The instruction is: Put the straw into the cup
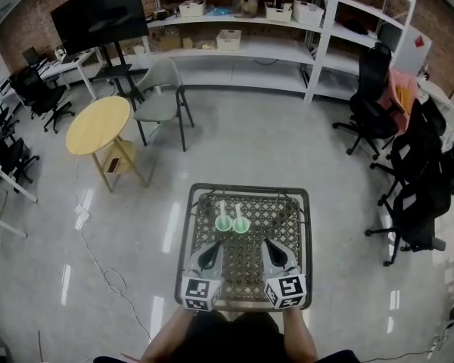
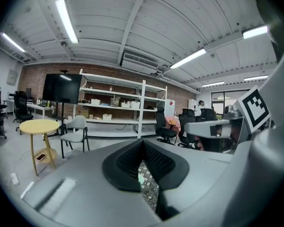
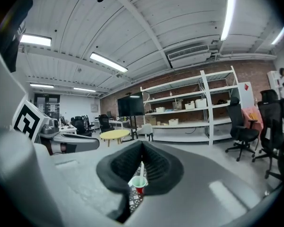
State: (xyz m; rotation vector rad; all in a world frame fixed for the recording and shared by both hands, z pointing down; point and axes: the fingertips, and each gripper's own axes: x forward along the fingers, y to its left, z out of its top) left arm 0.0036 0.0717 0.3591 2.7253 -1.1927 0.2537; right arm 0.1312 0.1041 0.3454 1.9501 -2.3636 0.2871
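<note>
Straw [image 3: 141, 170] looks already in: the right gripper view has it upright in a green-rimmed cup [image 3: 139, 183] w/ a red base, straight ahead of that gripper's fingers [image 3: 125, 163] and well apart from them. So we judge the task done, or as good as; nothing seems left except maybe backing off.

Left gripper [image 1: 210, 254] and right gripper [image 1: 275, 252] are both pressed together w/ nothing between the pads; no straw is carried by either. Both sit over the near part of the mesh desk [image 1: 250, 188].

View differences:
- Head view shows what neither gripper view does: 2 green cups side by side, left cup [image 1: 223, 224] and right cup [image 1: 241, 224], ahead of both sets of fingers and roughly between the two lines they point along. Each seems to have a white stick rising from it, but it's small, so we're not sure on the 2nd one.
- Right gripper view gives the close look: straw inside the rim, cup standing on the mesh. Which of the 2 cups it is we can't tell.
- Left gripper view shows only a sliver of green just past its closed fingers [image 2: 128, 161], plus mesh; no straw to be made out there
</note>
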